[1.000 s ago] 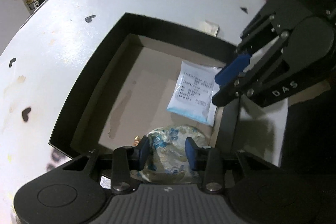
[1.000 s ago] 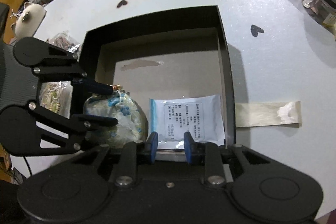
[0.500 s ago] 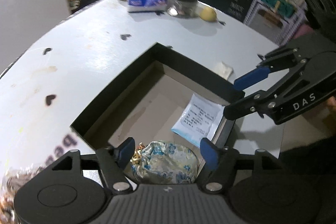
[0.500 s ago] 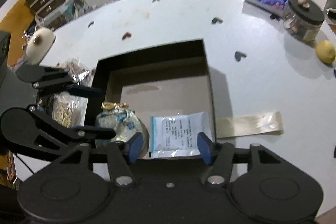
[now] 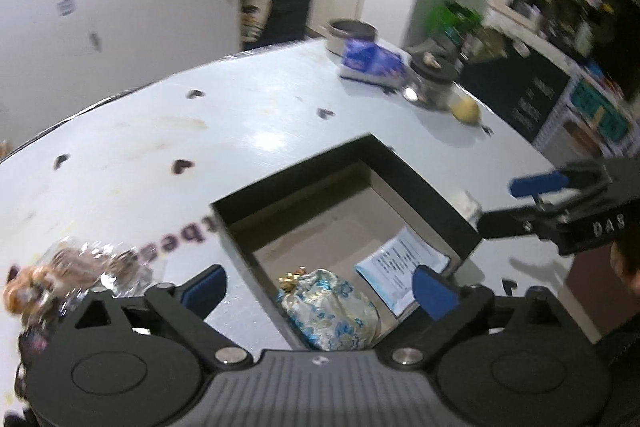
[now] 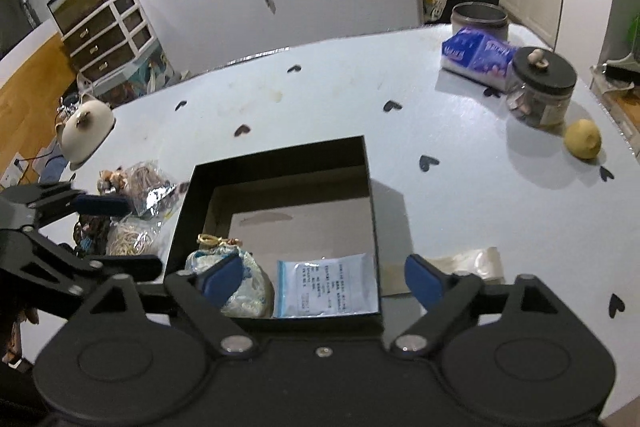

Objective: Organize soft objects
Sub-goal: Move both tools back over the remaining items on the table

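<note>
- The left hand-held gripper [image 5: 318, 287] is spread wide and holds nothing; it hangs over the near edge of the black box [image 5: 420, 183] at the bottom centre of the left wrist view.
- The right hand-held gripper [image 6: 322, 277] is likewise wide and empty, above the box's near wall at the bottom of the right wrist view.
- Two soft things already lie in the box: a blue-and-white floral fabric pouch [image 6: 240, 277] with a gold tie in the near left corner, and a flat white sachet with a blue edge [image 6: 326, 291] just beside it, against the right wall.
- Clear bags of small items [image 6: 138, 207] lie on the tabletop [image 6: 460, 187] at the left of the right wrist view, just outside the box; these look like the likely next pick.
- Risk: the bags are crinkly and bunched close together, so a wide pinch could catch two at once or slip off the film.
- Risk: the left hand-held gripper's lower finger [image 6: 120, 265] sits close by the box's left wall; a careless swing could knock the box and shift it.
- Risk: dropping a bag onto the pouch would leave it perched on the rim rather than settled inside.
- The left wrist view is blurred, so the bags' outlines there are hard to judge.
</note>
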`<state>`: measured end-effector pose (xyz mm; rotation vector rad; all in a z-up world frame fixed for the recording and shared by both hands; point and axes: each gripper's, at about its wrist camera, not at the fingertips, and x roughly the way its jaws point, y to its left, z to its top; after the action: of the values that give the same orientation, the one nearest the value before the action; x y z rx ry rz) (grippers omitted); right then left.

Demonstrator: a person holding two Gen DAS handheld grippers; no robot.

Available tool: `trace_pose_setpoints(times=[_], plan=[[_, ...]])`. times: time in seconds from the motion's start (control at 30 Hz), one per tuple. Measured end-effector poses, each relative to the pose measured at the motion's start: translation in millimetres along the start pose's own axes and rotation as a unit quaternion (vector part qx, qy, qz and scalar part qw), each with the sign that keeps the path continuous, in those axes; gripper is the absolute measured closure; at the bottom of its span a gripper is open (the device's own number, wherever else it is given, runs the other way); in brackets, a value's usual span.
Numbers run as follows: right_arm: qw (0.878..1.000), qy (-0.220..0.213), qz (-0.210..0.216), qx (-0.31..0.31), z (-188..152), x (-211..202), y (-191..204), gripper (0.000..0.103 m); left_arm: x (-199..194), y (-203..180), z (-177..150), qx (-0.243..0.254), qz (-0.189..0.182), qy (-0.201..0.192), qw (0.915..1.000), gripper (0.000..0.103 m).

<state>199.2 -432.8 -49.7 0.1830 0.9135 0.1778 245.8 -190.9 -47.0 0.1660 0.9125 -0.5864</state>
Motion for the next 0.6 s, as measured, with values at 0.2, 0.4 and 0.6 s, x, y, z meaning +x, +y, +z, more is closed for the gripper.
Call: trace_pose_setpoints(times=[0.2,0.4,0.6], plan=[[0.999,-0.037,-0.009,-0.016,-11.0,-11.0,2.2,0.000,-21.0,3.5,-17.9,-0.059,0.037,-0.041,0.9967,0.000],[0.998,-0.064,-0.018,-0.021,-18.0,-17.6,9.5,0.000,-41.2,9.0,-36.6,-0.105,0.069,-0.075,0.9893,0.000],[0.993,-0.110,-0.025,-0.023,-25.7,-28.4,24.8,0.000,-61.5,18.2,-55.6,-0.145,0.096,-0.111,0.9784,0.000]])
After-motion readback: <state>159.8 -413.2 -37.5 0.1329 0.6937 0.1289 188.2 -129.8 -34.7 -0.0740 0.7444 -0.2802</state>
